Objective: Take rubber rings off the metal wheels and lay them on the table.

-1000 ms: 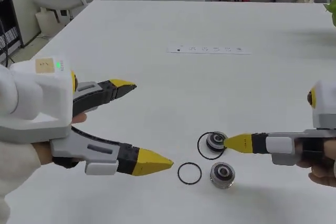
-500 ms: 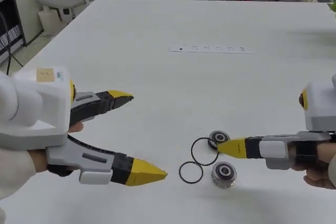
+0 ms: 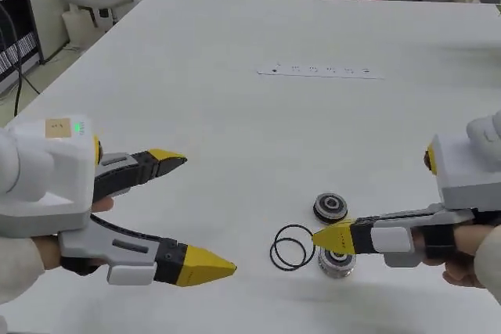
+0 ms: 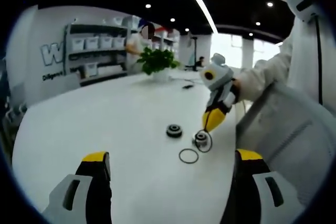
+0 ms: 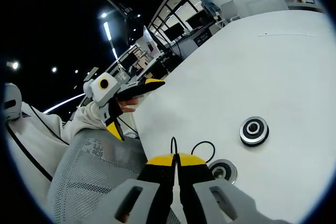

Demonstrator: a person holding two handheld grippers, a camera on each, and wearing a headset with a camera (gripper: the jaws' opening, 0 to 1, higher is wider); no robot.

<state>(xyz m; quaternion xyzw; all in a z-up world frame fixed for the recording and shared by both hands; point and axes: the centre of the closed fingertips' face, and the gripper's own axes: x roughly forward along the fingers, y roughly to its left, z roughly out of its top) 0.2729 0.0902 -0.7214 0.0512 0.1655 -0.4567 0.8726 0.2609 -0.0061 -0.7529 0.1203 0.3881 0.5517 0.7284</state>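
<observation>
On the white tabletop [image 3: 235, 115] both round metal wheels [image 3: 331, 206] look bare, one thin black rubber ring [image 4: 180, 156] lies flat, and your right gripper [image 3: 317, 238] pinches the second ring [image 5: 173, 144], yet to be laid down, while your left gripper [image 3: 210, 215] gapes empty.

Two dark-hubbed metal wheels lie flat, right of centre in the head view: far wheel [image 3: 331, 206], near wheel [image 3: 338, 263]. To their left two black rubber rings overlap: loose ring [image 3: 288, 269] and upper ring [image 3: 293, 227], pinched by the right gripper [image 3: 315, 237].
</observation>
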